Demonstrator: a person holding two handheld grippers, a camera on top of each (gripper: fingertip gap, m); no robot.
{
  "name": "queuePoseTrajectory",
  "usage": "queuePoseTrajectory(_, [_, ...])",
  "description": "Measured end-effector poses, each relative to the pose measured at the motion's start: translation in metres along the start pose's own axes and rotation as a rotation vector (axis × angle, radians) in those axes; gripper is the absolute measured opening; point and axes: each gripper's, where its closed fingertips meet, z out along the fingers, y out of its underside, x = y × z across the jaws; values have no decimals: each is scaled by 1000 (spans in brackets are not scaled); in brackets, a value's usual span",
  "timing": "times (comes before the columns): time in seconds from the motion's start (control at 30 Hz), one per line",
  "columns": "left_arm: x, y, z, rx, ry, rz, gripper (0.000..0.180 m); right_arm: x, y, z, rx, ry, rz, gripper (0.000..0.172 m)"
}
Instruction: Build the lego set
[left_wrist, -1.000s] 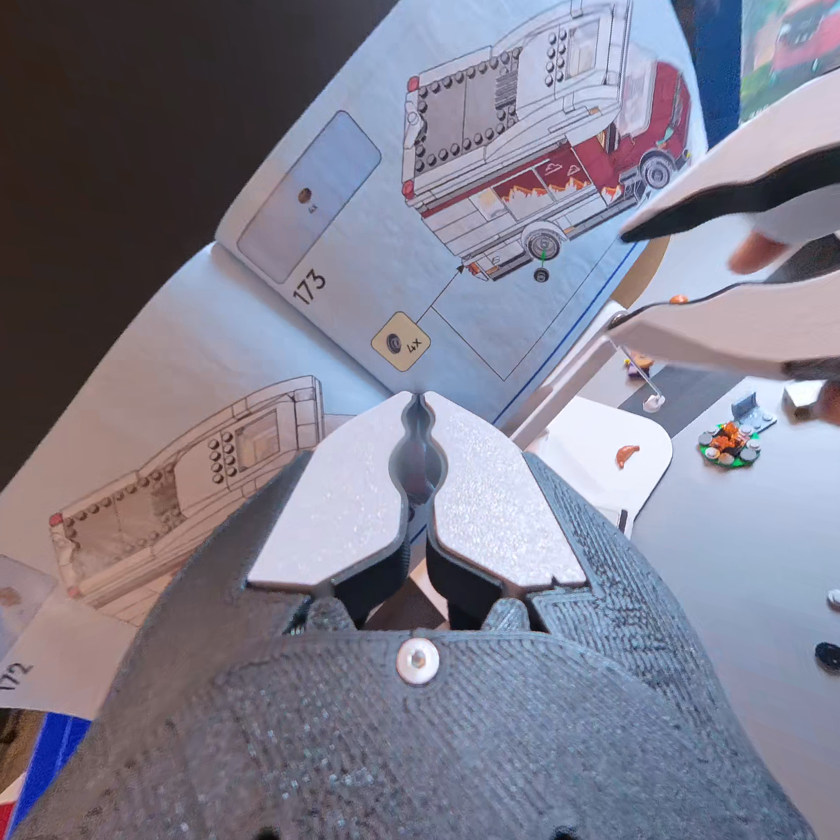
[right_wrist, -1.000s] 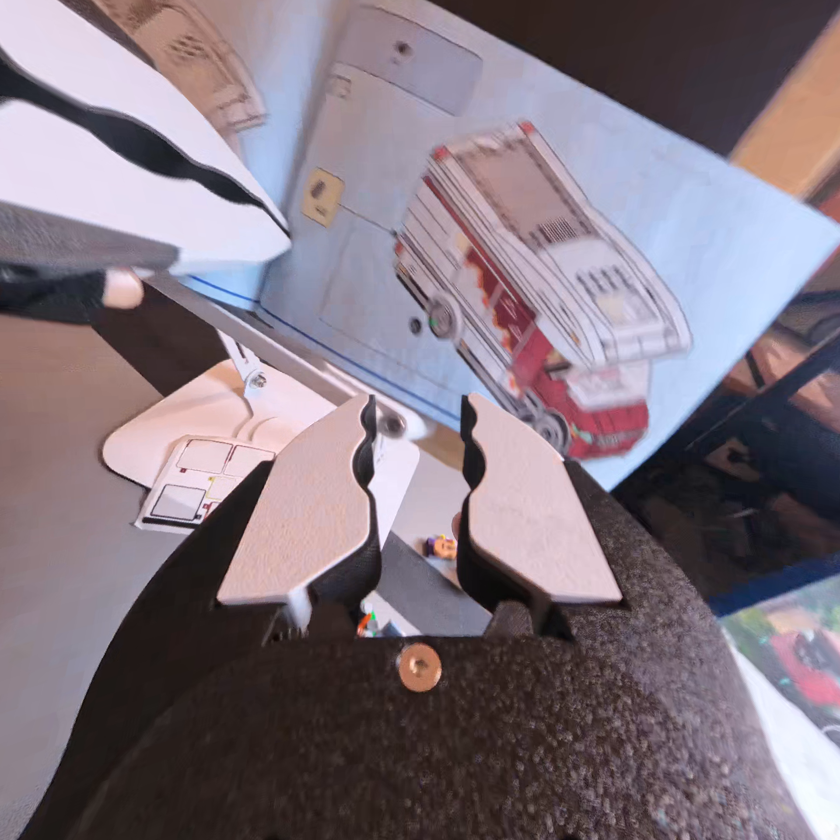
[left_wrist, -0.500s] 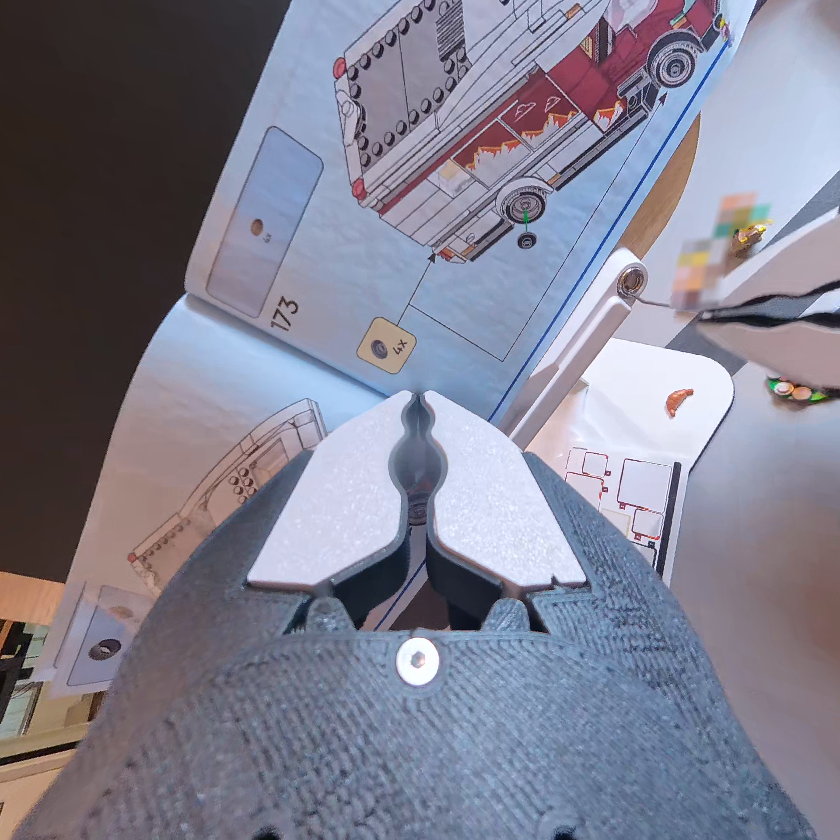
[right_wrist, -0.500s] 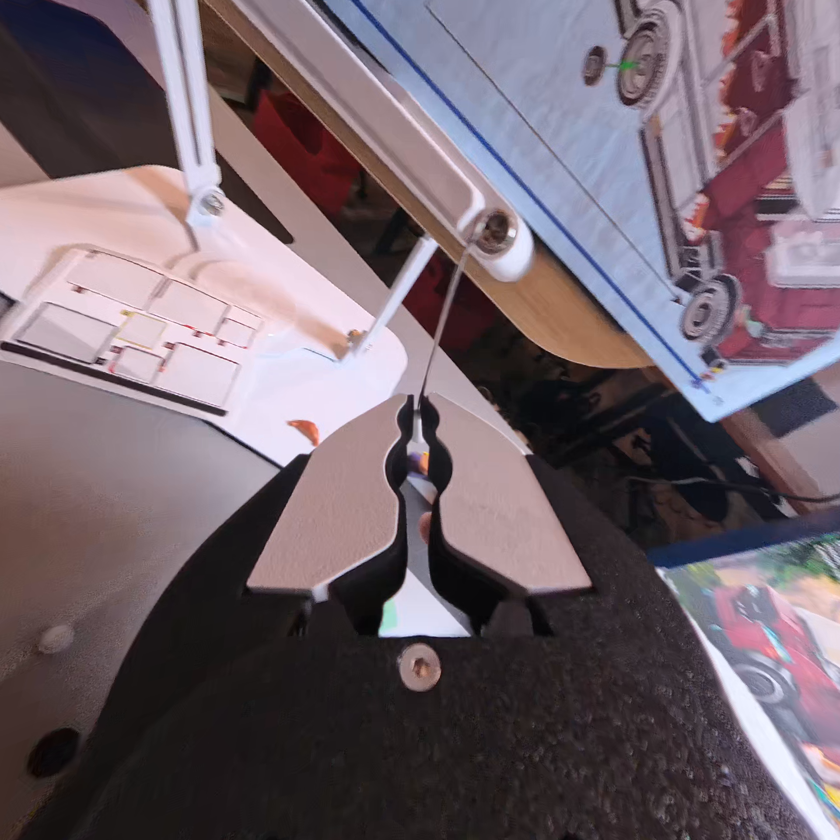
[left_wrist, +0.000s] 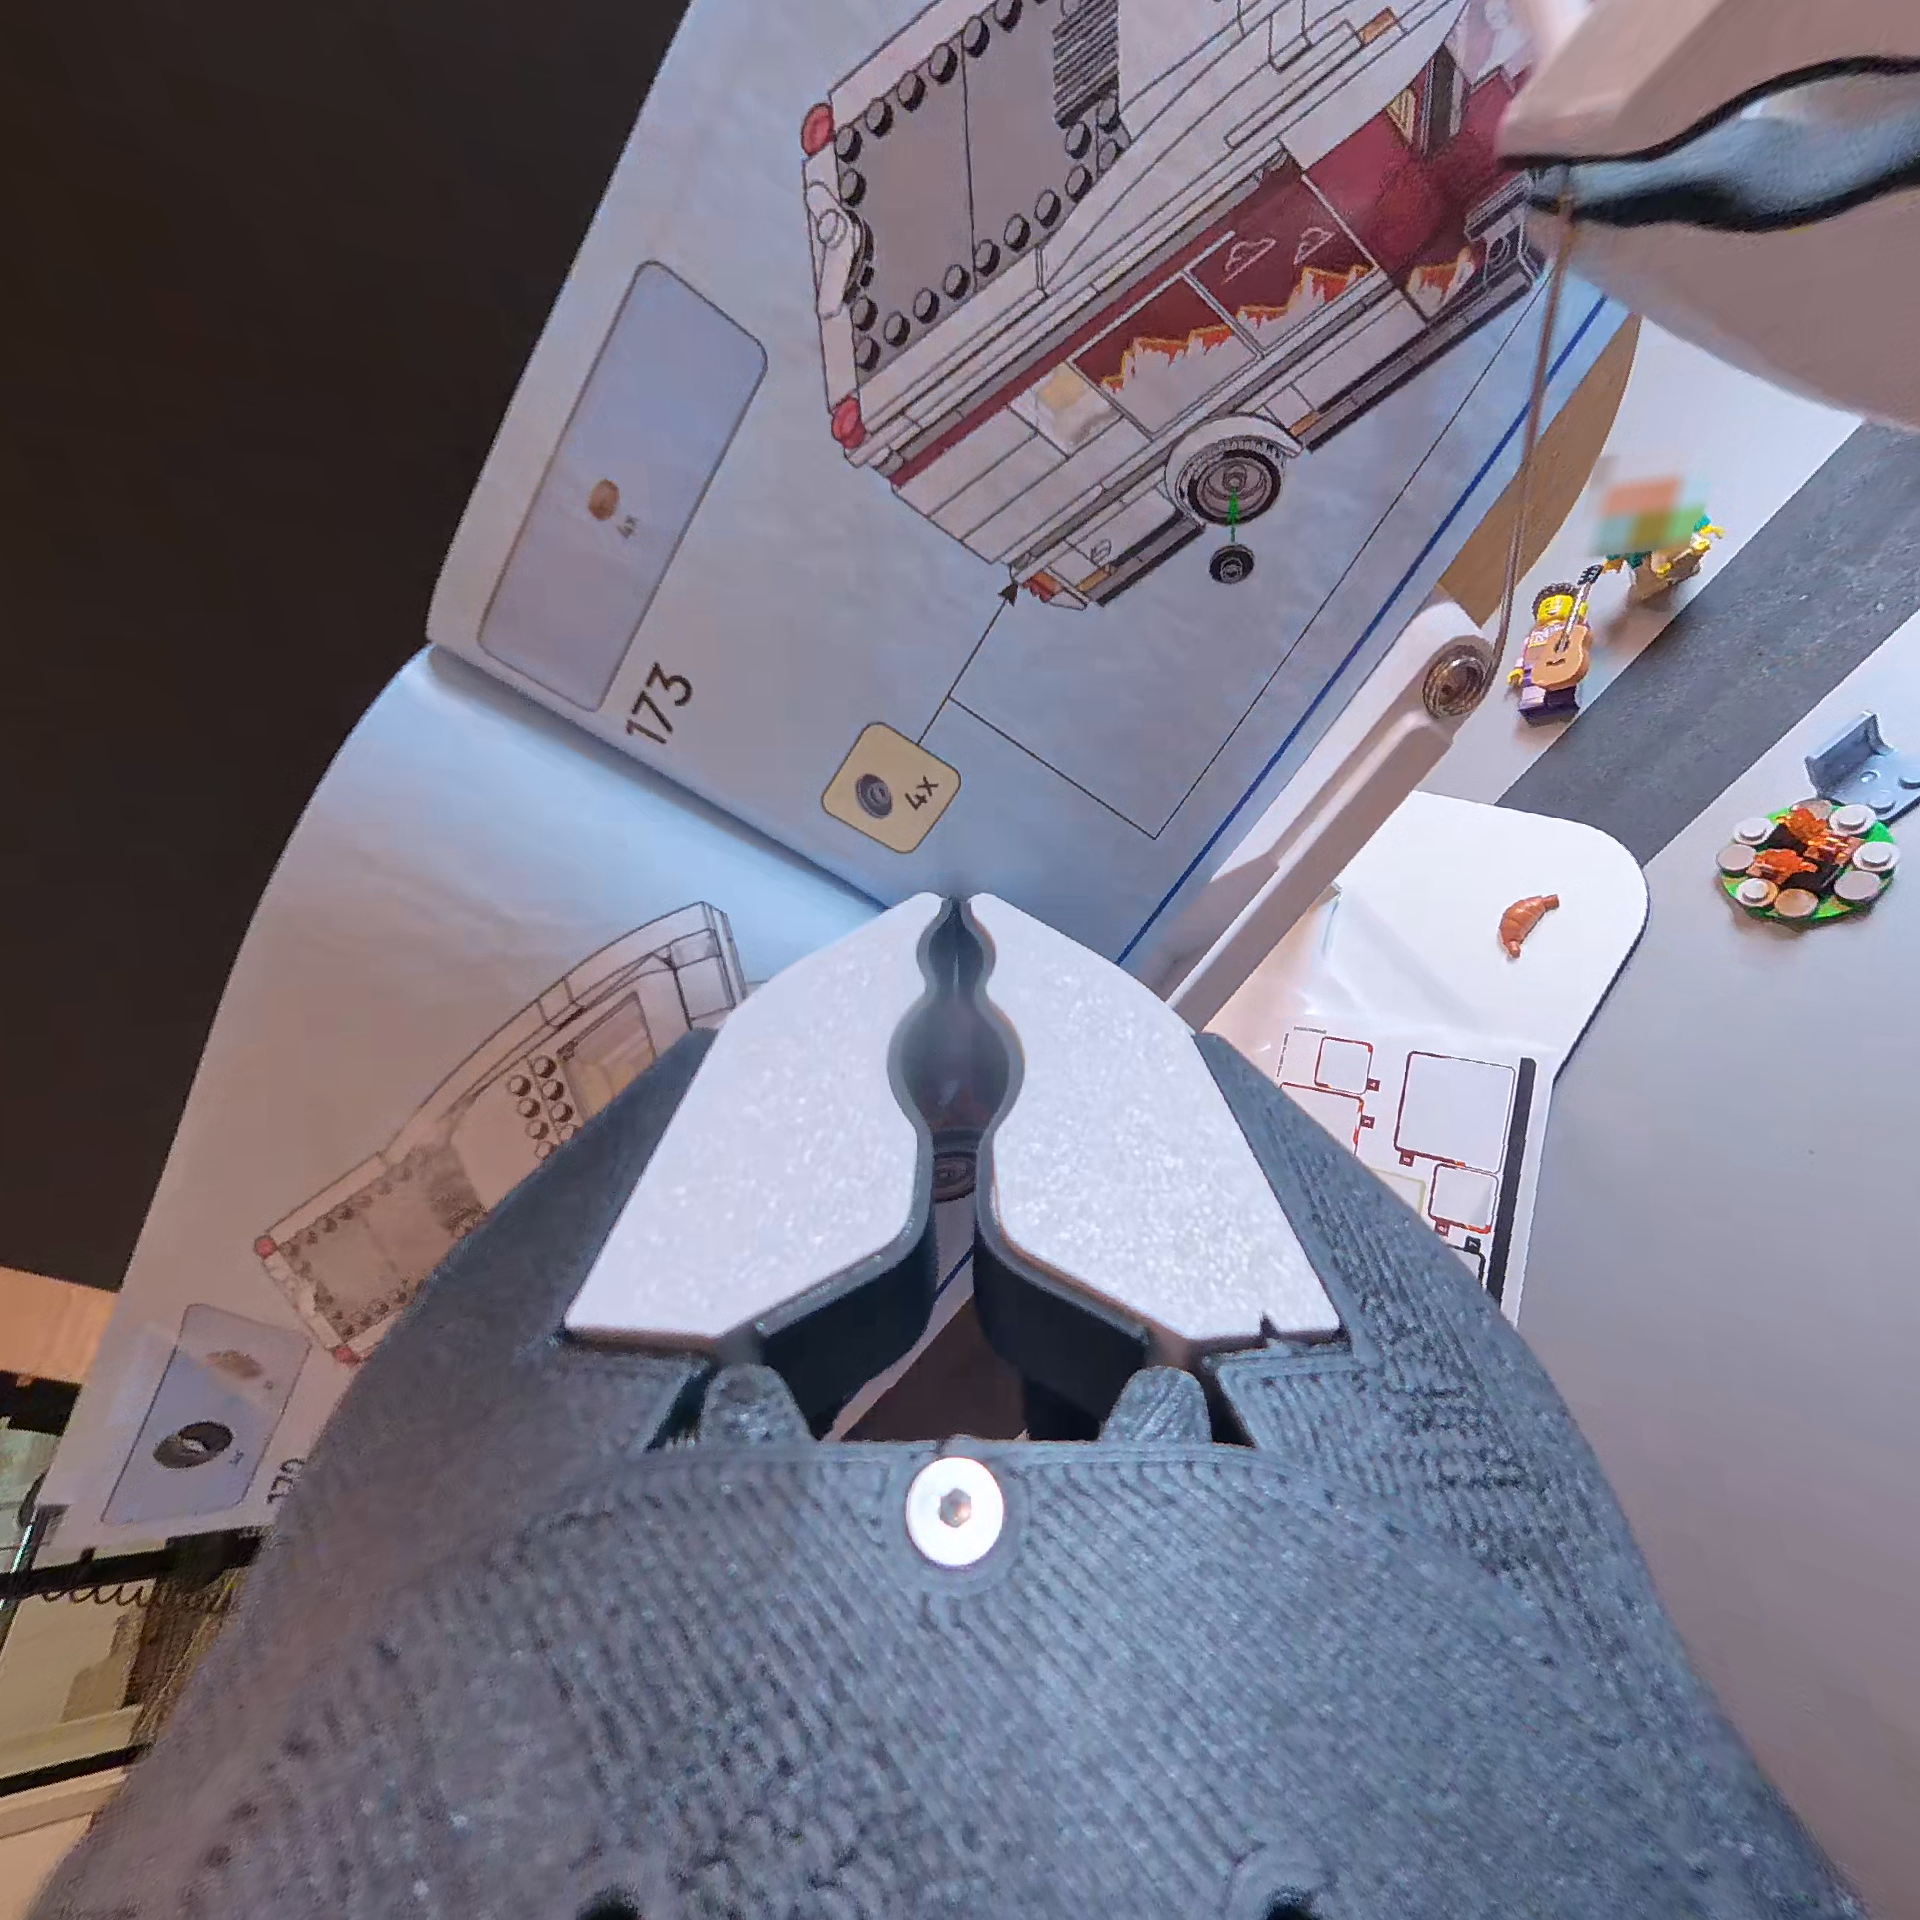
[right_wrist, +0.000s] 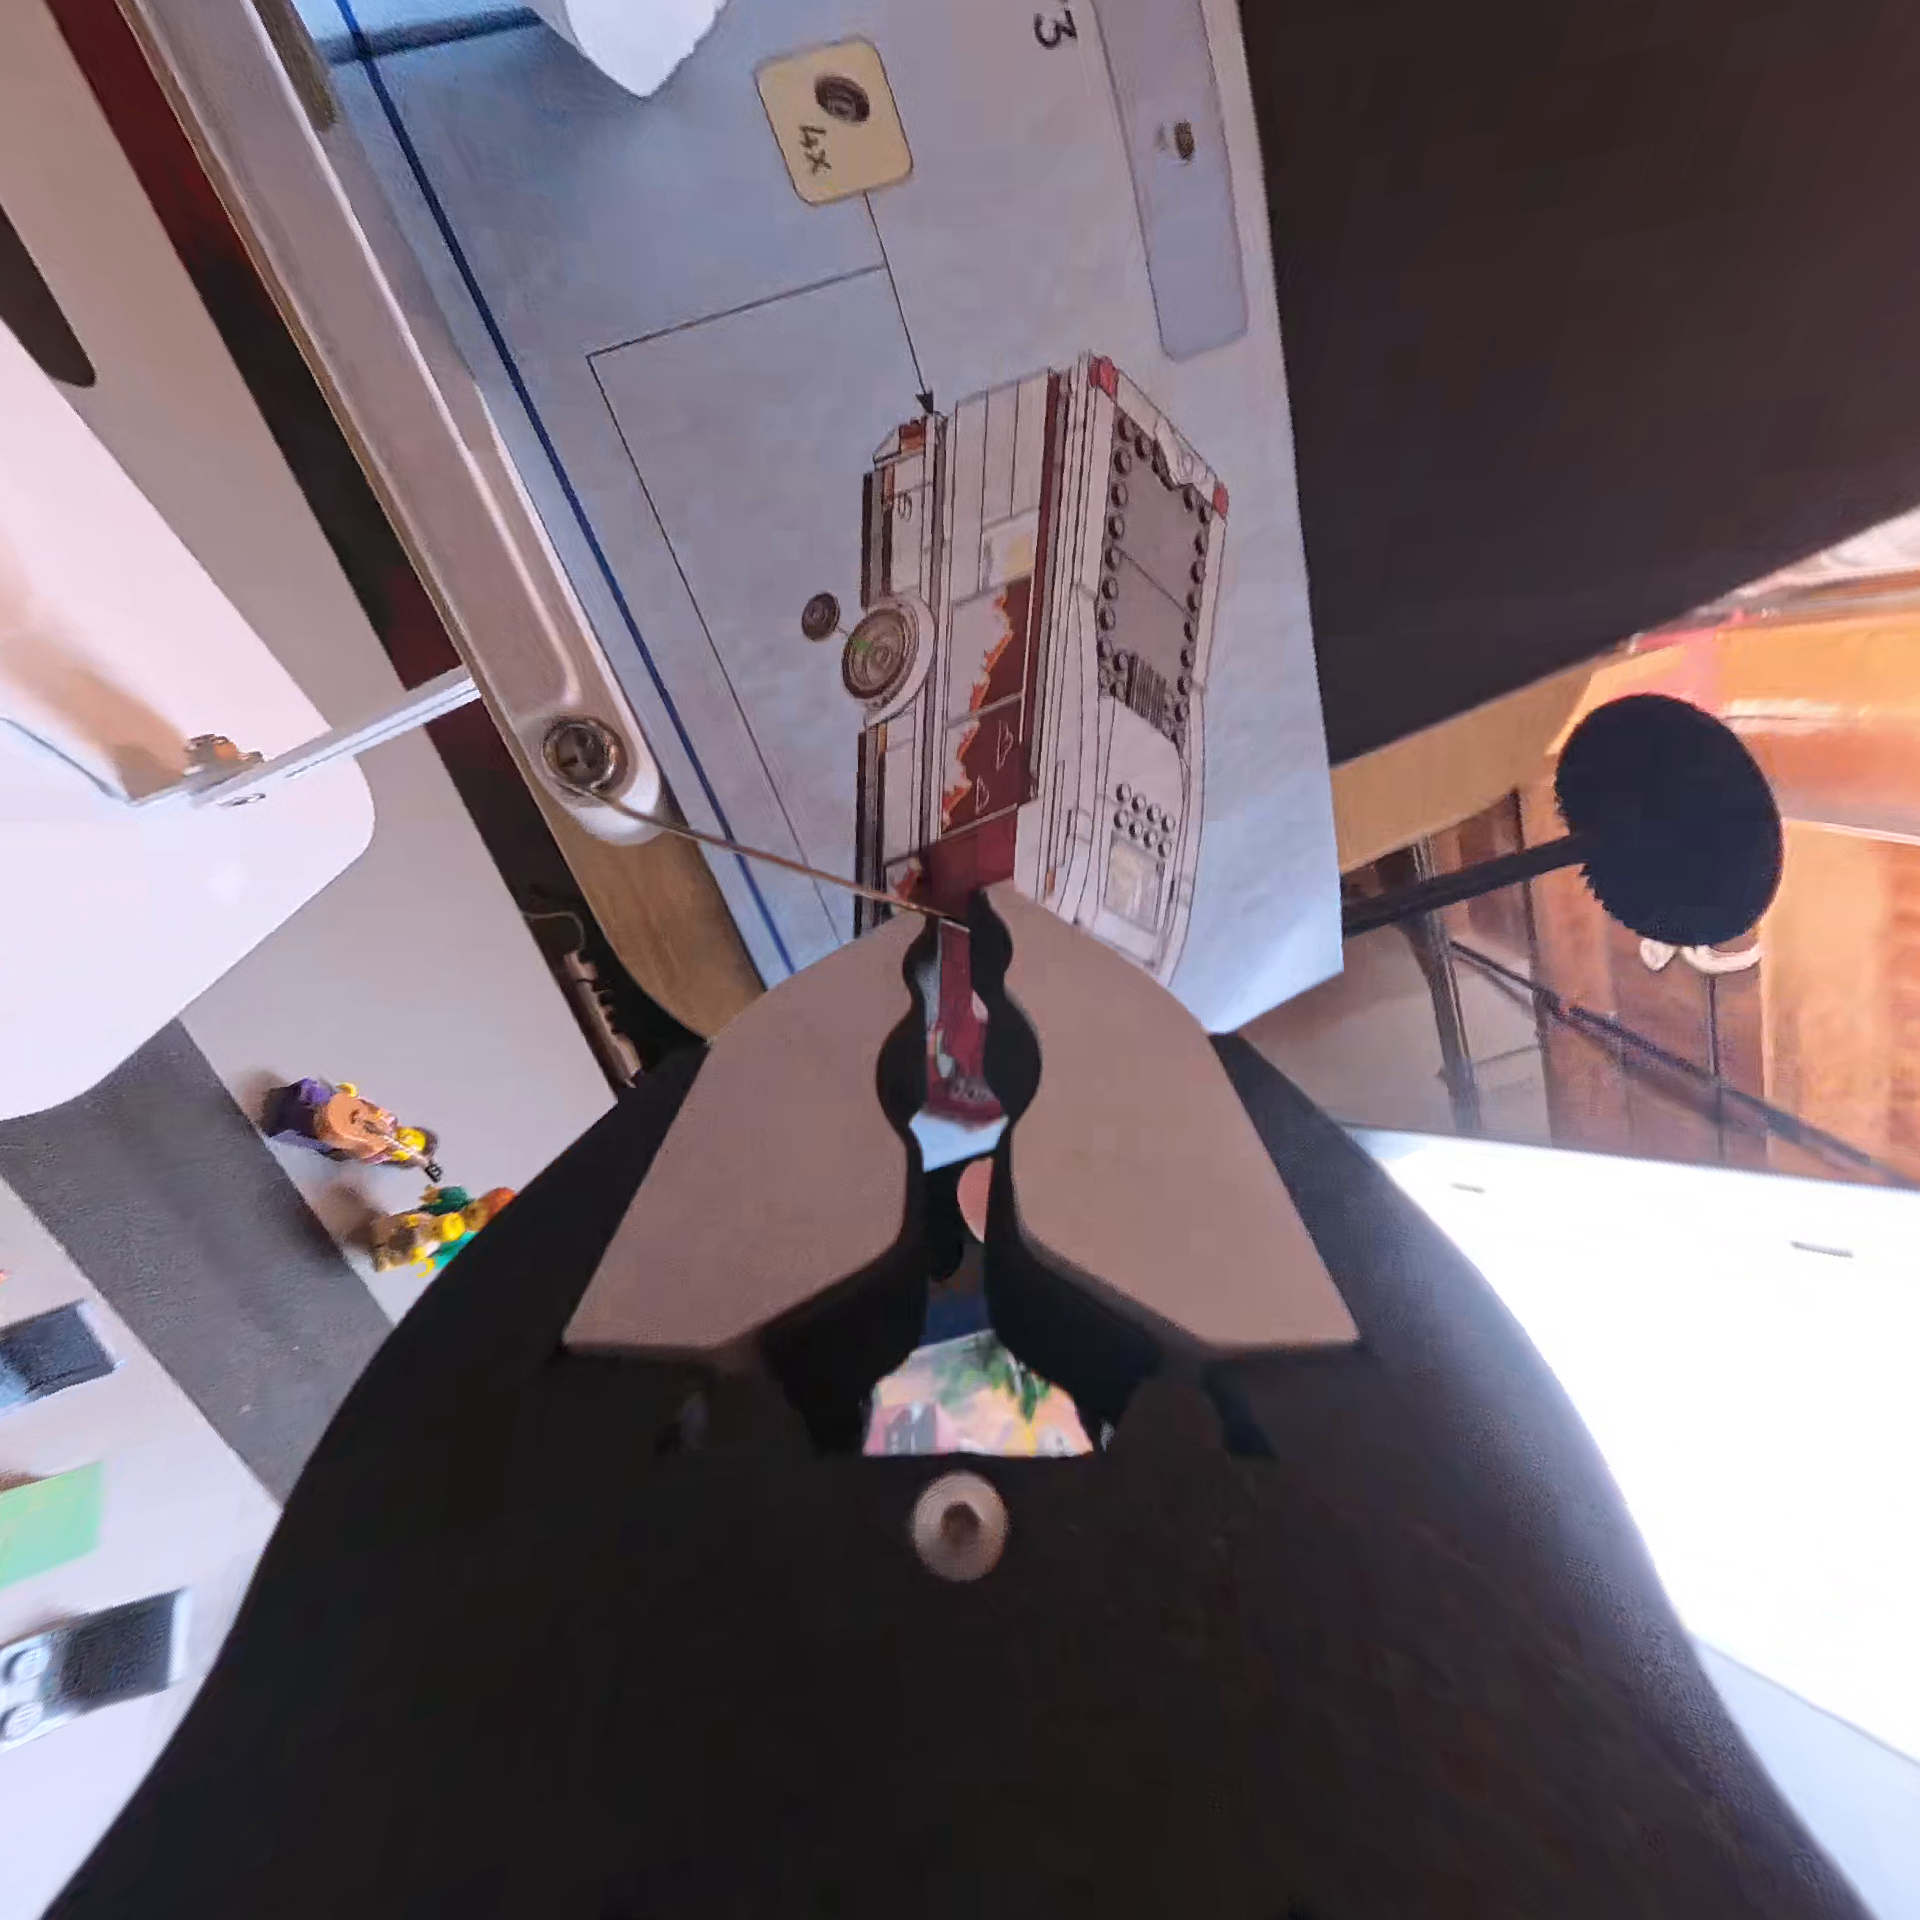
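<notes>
An open instruction booklet (left_wrist: 1039, 675) with a picture of a red and white van rests on a white stand (left_wrist: 1330, 810). My left gripper (left_wrist: 956, 906) is shut on the lower edge of the booklet's right-hand page. A thin wire page clip (left_wrist: 1527, 436) runs from the stand's screw (left_wrist: 1455, 681) up into my right gripper (left_wrist: 1548, 171). In the right wrist view the wire (right_wrist: 769, 857) ends between my right gripper's fingertips (right_wrist: 951, 920), which pinch it in front of the page (right_wrist: 831, 416). The left gripper's white tip (right_wrist: 623, 42) shows at the top.
The stand's white base (left_wrist: 1558, 997) bears a sticker sheet (left_wrist: 1423, 1132) and a small brown croissant piece (left_wrist: 1527, 914). Two minifigures (left_wrist: 1553, 655) and a round green plate with small parts (left_wrist: 1803, 868) lie on the grey table. A black round pad on a rod (right_wrist: 1662, 821) is at the right. The left gripper's tips are roughly 12 cm from the right gripper's. From either gripper's tips it is about 20 cm to the small brown croissant piece (left_wrist: 1527, 914).
My right gripper went from open to shut on the wire clip and swung it from beside the stand up across the page. My left gripper stayed shut on the page.
</notes>
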Motion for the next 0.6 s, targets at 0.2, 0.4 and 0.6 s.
queuePoseTrajectory(0.2, [7, 4, 2, 52, 48, 6, 0, 1, 3, 2, -62, -90, 63, 28])
queuePoseTrajectory(0.4, [-5, 7, -20, 197, 125, -332, 1, -29, -92, -26, 190, -364, 347, 30])
queuePoseTrajectory(0.6, [-27, 66, -59, 382, 219, -1127, 3, -61, -155, 5, 281, -447, 353, 20])
